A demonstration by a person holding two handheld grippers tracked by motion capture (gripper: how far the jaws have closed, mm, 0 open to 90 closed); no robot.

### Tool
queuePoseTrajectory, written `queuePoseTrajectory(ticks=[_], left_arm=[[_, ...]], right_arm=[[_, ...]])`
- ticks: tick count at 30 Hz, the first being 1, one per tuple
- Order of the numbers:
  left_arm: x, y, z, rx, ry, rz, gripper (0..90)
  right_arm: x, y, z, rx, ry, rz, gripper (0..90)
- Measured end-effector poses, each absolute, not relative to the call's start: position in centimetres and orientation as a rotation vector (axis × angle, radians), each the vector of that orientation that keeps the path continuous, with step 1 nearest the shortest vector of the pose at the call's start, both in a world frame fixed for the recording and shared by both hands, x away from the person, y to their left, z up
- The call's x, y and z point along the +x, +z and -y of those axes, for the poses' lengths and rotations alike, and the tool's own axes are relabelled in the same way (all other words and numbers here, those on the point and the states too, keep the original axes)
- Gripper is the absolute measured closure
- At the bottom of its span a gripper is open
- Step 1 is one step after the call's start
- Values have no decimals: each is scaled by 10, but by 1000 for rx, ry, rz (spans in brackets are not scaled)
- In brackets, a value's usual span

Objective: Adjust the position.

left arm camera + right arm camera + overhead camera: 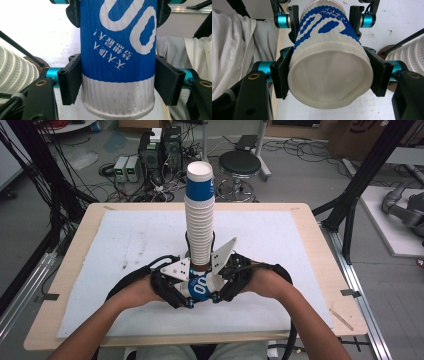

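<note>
cup (199,287) being clamped by left gripper (176,290) and right gripper (226,281) | likely for pulling nested cups apart | stack (200,215) behind

The high view looks forward and down from above the person's side of the pale wooden surface (320,250) with its white mat, taking in the whole top and the cluttered floor beyond. The left gripper view sits very close behind its own black jaws and looks along them at the ribbed blue-and-white paper cup (117,60), seen side-on. The right gripper view, equally close, faces that cup (329,75) from the opposite end, straight into its open mouth. All three share the cup (200,287); each gripper view also catches the tall stack of white ribbed paper cups (200,220) at its edge (15,67) (412,50).
</note>
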State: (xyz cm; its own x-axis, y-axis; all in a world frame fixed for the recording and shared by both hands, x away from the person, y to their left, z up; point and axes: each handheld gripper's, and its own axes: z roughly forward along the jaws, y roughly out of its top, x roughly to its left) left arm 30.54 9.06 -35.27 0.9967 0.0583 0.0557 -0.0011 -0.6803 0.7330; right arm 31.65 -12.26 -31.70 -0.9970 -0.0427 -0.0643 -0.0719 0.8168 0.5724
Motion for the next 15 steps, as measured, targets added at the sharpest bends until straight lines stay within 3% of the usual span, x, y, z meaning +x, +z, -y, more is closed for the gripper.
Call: queuePoseTrajectory(ticks=[6, 9, 15], left_arm=[[306, -355, -93, 2272, 75, -41, 262], [306, -356, -98, 2232, 65, -65, 200], [305, -358, -111, 2141, 70, -96, 191]], right_arm=[[317, -317, 126, -89, 955, -2950, 315], [318, -317, 130, -86, 976, -2945, 314], [320, -315, 140, -39, 1039, -2926, 313]])
